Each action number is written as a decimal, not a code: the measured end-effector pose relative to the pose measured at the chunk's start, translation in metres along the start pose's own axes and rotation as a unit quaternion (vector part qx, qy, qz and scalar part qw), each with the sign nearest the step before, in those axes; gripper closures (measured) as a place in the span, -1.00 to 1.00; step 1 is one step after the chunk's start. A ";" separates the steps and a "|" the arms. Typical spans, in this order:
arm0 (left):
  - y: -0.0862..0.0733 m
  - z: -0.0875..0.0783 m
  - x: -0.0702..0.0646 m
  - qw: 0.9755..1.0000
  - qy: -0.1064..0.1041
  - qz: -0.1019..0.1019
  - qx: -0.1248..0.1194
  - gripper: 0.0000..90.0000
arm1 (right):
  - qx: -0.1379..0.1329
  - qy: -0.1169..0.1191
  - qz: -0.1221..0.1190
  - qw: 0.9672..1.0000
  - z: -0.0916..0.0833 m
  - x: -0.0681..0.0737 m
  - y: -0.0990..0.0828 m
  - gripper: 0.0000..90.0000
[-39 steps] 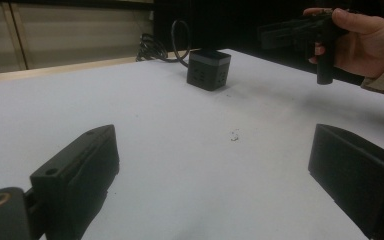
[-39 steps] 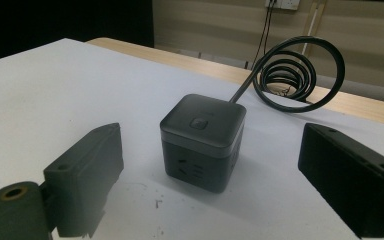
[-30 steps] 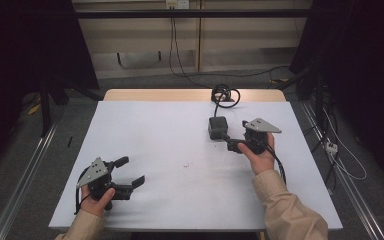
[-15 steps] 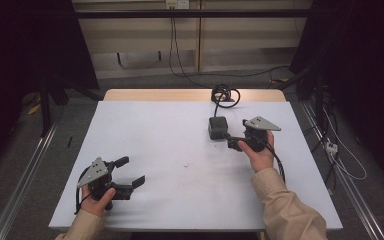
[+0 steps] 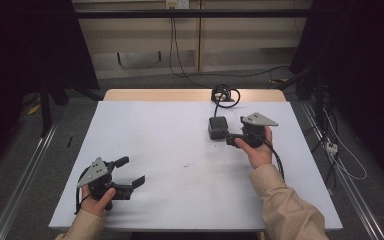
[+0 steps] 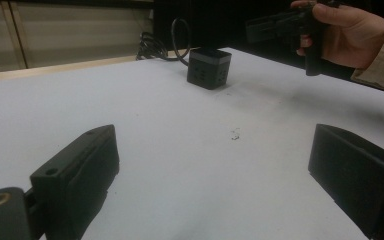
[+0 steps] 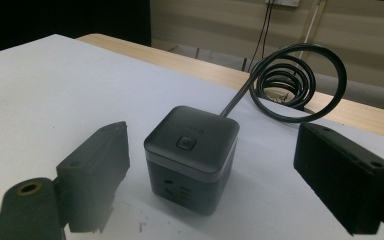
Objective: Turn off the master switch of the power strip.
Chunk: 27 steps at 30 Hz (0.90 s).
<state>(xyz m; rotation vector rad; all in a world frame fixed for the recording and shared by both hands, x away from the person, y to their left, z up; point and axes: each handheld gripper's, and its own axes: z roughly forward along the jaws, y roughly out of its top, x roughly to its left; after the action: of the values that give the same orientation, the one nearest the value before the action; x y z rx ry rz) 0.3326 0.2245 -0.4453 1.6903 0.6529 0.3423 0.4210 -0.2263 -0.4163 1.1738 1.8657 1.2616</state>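
Both jaws of your right gripper (image 7: 215,180) stand wide apart, flanking the dark cube socket (image 7: 192,155) without touching it; its coiled cable (image 7: 295,82) lies behind. Your left gripper (image 5: 130,172) gapes open over the bare white table (image 5: 180,145), well apart.

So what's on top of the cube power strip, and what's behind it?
On top of the cube power strip sits one square button. Behind it, its coiled black cable rests at the table's wooden far edge. The cube's rear face is hidden.
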 end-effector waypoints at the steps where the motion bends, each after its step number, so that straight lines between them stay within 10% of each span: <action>1: 0.000 0.000 0.000 1.000 0.000 0.000 0.000 -0.87 | 0.001 0.000 0.000 1.000 0.001 0.000 0.001 -0.65; 27: 0.000 0.000 0.000 1.000 0.000 0.001 0.000 -0.87 | 0.012 0.007 0.003 1.000 0.012 -0.005 0.006 -0.08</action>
<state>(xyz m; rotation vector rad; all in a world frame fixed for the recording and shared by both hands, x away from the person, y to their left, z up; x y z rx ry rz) 0.3328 0.2246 -0.4452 1.6898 0.6513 0.3430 0.4349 -0.2251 -0.4151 1.1880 1.8936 1.2567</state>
